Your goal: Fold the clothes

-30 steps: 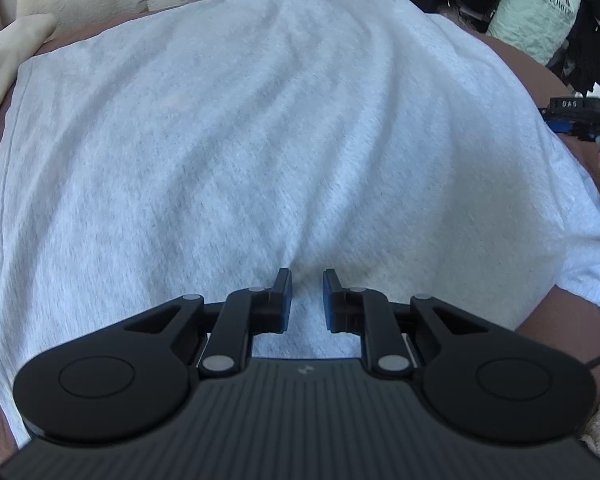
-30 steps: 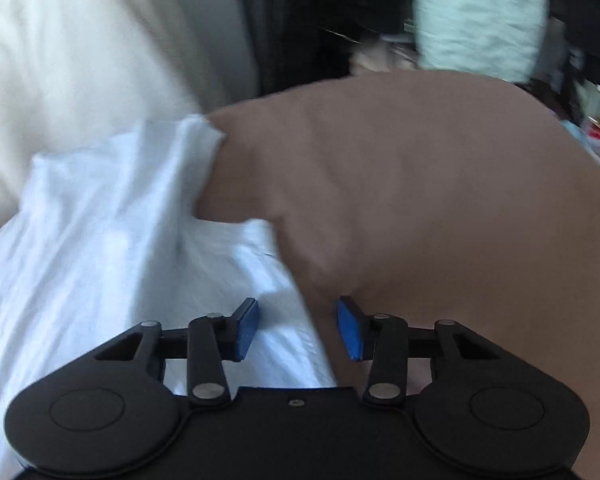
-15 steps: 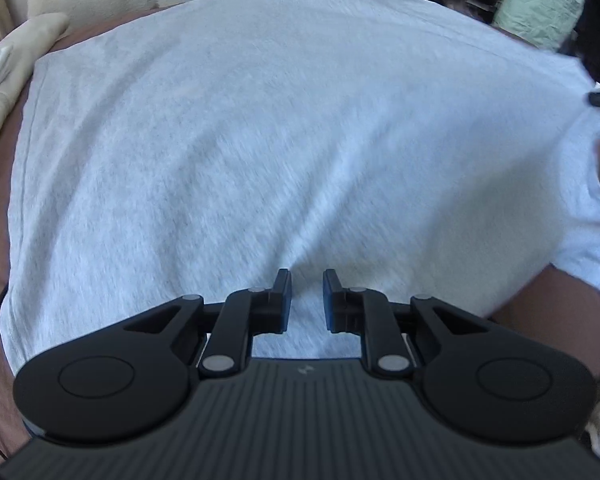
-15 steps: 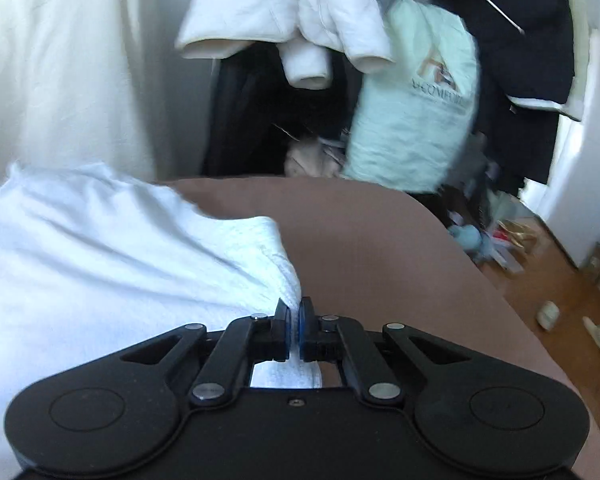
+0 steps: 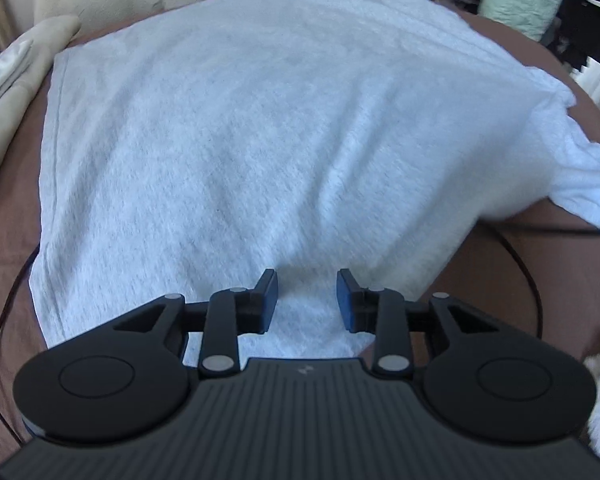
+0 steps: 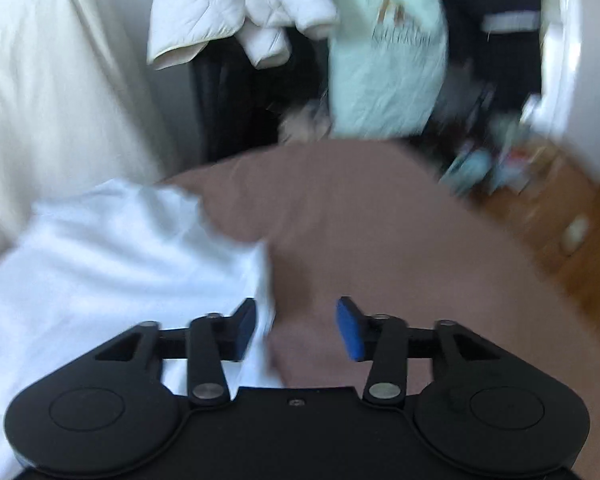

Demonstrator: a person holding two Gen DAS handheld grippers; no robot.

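Note:
A pale grey T-shirt (image 5: 260, 128) lies spread flat on a brown bed sheet (image 5: 560, 264), one sleeve (image 5: 580, 188) crumpled at the right. My left gripper (image 5: 307, 300) hovers over the shirt's near edge; its jaws are opening and nothing is between them. In the right wrist view the same shirt (image 6: 112, 264) lies at the left on the brown sheet (image 6: 380, 232). My right gripper (image 6: 296, 326) hangs above the shirt's right edge. Its jaws are opening, and no cloth is between the pads.
A cream pillow (image 5: 8, 92) lies at the left of the bed. A thin dark cable (image 5: 528, 280) runs over the sheet at the right. Behind the bed hang a white quilted jacket (image 6: 236, 8), a mint bag (image 6: 384, 64) and dark clothes. Wooden floor (image 6: 572, 232) shows at the right.
My left gripper's jaws spread wider and it slid along the shirt's near edge. My right gripper closed over the shirt's edge, then opened wide and rose; the cloth is no longer pinched.

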